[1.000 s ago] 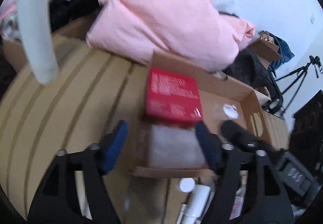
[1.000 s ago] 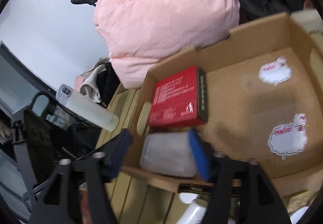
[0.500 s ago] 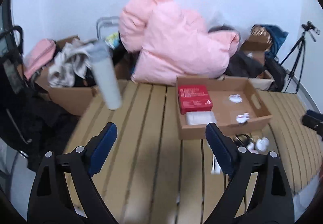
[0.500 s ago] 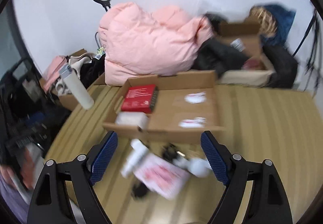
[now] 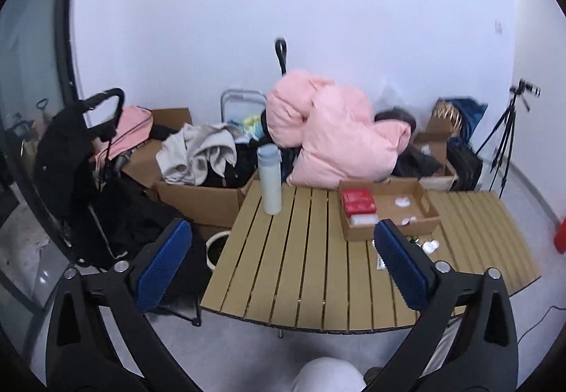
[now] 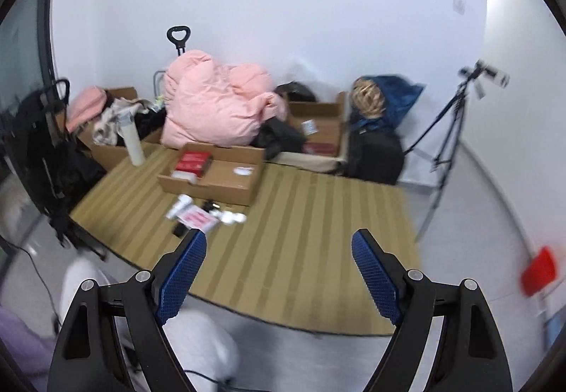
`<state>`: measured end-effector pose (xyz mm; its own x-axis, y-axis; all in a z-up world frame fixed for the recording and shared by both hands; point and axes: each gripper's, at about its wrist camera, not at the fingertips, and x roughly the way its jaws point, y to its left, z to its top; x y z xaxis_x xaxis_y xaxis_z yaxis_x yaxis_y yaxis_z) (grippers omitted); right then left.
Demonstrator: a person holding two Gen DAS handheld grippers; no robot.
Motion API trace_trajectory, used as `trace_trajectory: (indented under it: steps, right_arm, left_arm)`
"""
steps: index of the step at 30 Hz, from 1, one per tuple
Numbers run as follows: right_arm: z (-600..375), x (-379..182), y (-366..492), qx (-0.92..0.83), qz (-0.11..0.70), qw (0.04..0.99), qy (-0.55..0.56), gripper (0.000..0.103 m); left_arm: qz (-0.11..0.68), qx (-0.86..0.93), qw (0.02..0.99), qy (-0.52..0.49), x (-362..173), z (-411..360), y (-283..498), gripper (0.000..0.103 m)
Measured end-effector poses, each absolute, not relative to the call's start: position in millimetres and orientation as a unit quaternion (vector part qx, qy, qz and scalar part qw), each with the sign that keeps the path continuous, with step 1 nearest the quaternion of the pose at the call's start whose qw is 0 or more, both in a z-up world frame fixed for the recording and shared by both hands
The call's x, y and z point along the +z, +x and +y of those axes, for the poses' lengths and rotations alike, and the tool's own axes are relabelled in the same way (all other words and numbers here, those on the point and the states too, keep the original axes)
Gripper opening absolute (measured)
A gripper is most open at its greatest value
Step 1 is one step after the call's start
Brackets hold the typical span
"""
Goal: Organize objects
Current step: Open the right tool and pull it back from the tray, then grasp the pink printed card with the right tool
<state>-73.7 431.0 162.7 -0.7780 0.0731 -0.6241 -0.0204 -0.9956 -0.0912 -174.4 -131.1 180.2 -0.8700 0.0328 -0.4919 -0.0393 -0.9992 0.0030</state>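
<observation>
While I hold both grippers clear of the slatted table [image 5: 290, 271], my left gripper [image 5: 283, 261] and right gripper [image 6: 279, 271] stand spread wide, gripping nothing. The cardboard tray [image 5: 429, 206] sits on the table's far side, a red box [image 5: 357, 200] inside. A white bottle [image 5: 269, 179] stands upright left of the tray; small white items [image 6: 198, 213] lie before it.

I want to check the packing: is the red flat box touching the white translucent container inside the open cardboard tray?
Cannot tell. In the left wrist view the red flat box and the white translucent container look adjacent in the cardboard tray, but too small to see contact.
</observation>
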Motion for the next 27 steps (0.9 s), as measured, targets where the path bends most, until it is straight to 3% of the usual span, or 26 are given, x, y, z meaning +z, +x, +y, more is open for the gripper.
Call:
trace_trajectory:
  steps: [6,14,19,22,24,27]
  right_arm:
    - [438.2,180.4,-15.5,0.949,-0.046,0.02,-0.312,0.088]
    - [424.8,127.4,-60.4,0.927,-0.067,-0.018,-0.368,0.088]
    - [406.2,58.3,-132.4,0.934,-0.068,-0.053,-0.346,0.089]
    - [388.9,-3.8,-196.9,0.916,-0.027,-0.075,-0.392,0.103]
    - [375.3,-40.6,-237.9,0.901,-0.022,-0.065,-0.428,0.103]
    - [356.0,-88.7,-301.5,0.889,0.0,-0.02,-0.457,0.103]
  left_arm:
    - [-0.011,0.958,0.051,-0.282,162.3,-137.3,-143.3,0.103]
    - [0.015,0.939,0.068,-0.336,110.6,-96.0,-183.0,0.103]
    - [0.039,0.916,0.118,-0.383,31.6,-18.1,-244.0,0.103]
    - [0.038,0.899,0.175,-0.4,-15.7,34.5,-283.9,0.103]
    - [0.045,0.886,0.201,-0.416,-46.9,64.6,-318.4,0.102]
    - [0.035,0.872,0.216,-0.437,-89.2,98.9,-372.6,0.091]
